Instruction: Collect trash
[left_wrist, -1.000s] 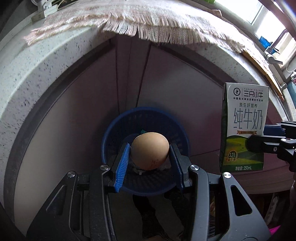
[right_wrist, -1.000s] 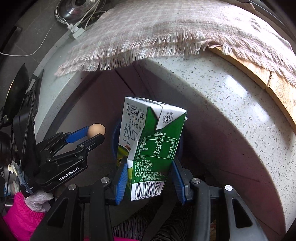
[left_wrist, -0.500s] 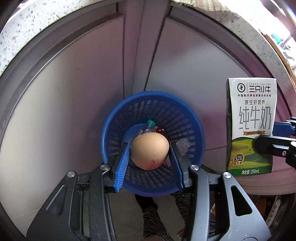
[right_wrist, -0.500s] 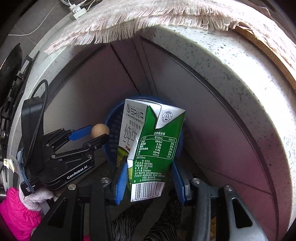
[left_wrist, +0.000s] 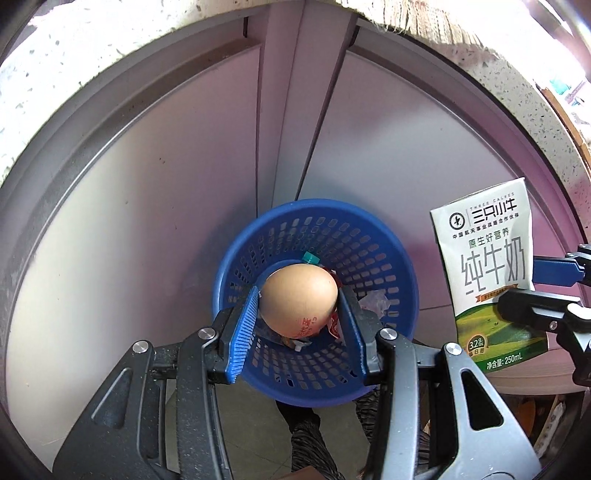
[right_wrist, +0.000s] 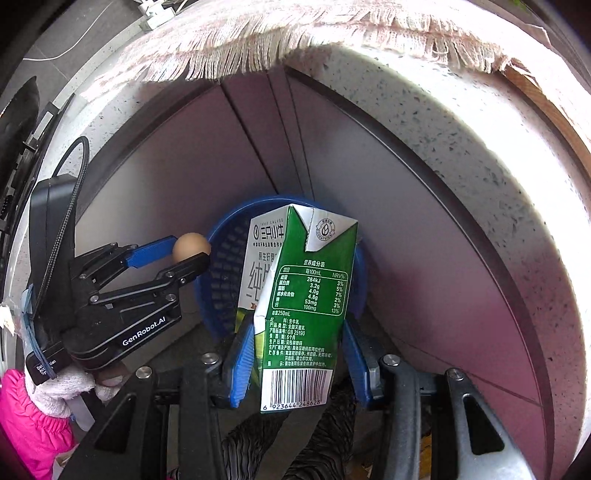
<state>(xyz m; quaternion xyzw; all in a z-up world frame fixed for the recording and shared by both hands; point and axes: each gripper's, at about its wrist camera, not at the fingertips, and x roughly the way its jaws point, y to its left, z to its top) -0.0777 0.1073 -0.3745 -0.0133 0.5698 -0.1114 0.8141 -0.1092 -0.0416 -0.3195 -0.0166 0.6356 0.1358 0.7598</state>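
Observation:
My left gripper (left_wrist: 298, 306) is shut on a brown eggshell (left_wrist: 298, 300) and holds it right above a blue plastic trash basket (left_wrist: 380, 240) on the floor. The basket holds a bottle with a teal cap (left_wrist: 310, 257) and wrappers. My right gripper (right_wrist: 299, 347) is shut on a green and white 250 mL milk carton (right_wrist: 306, 310), held upright beside the basket's right side. The carton (left_wrist: 487, 280) shows at the right of the left wrist view. The left gripper (right_wrist: 184, 254) with the eggshell (right_wrist: 191, 246) shows in the right wrist view, over the basket's (right_wrist: 221, 240) left rim.
Grey cabinet doors (left_wrist: 147, 206) stand behind the basket under a speckled stone counter edge (right_wrist: 461, 122). A fringed woven cloth (right_wrist: 258, 40) hangs over the counter. The holder's pink sleeve and white glove (right_wrist: 40, 402) are at lower left.
Both grippers have dropped lower and closer to the basket. The counter edge and cloth have slid up out of the left wrist view. The holds on eggshell and carton are unchanged.

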